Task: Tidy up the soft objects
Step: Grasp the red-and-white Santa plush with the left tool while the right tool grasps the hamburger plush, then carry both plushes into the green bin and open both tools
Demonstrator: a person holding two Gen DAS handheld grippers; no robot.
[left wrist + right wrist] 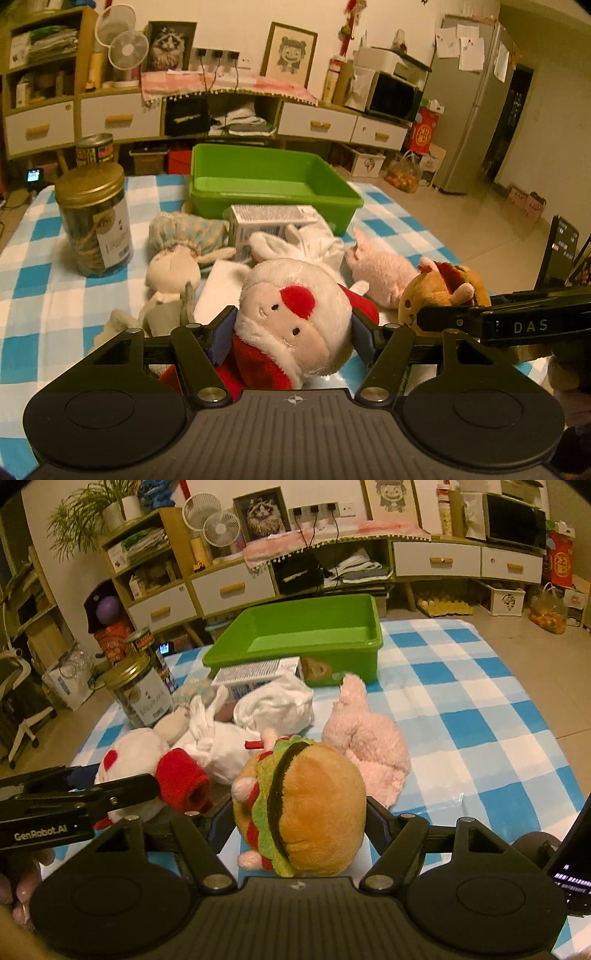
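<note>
Checked blue-and-white cloth [44,295] covers the table, and we read across it from the left edge. Near that edge stands a gold-lidded jar [94,221], with a tin can [95,148] behind it. Next we see a beige rabbit doll [171,273] lying on its back just beside the jar. Our left gripper [293,332] is clamped on the head of a Santa plush [295,314], its blue pads [221,332] pressing in from both sides. Beyond the Santa, toward the far edge of the table, a white carton [258,221] and a crumpled white cloth [273,705] lie against the front wall of an open green bin [273,192]. Further right, a pink plush pig [365,738] rests on the cloth near the bin's right front corner, apart from both tools. At the right, our right gripper [299,823] is closed on a hamburger plush [306,812], which fills the space between its fingers. In the right wrist view we see a person's fingertips [22,893] at the lower left, beneath the left tool.
</note>
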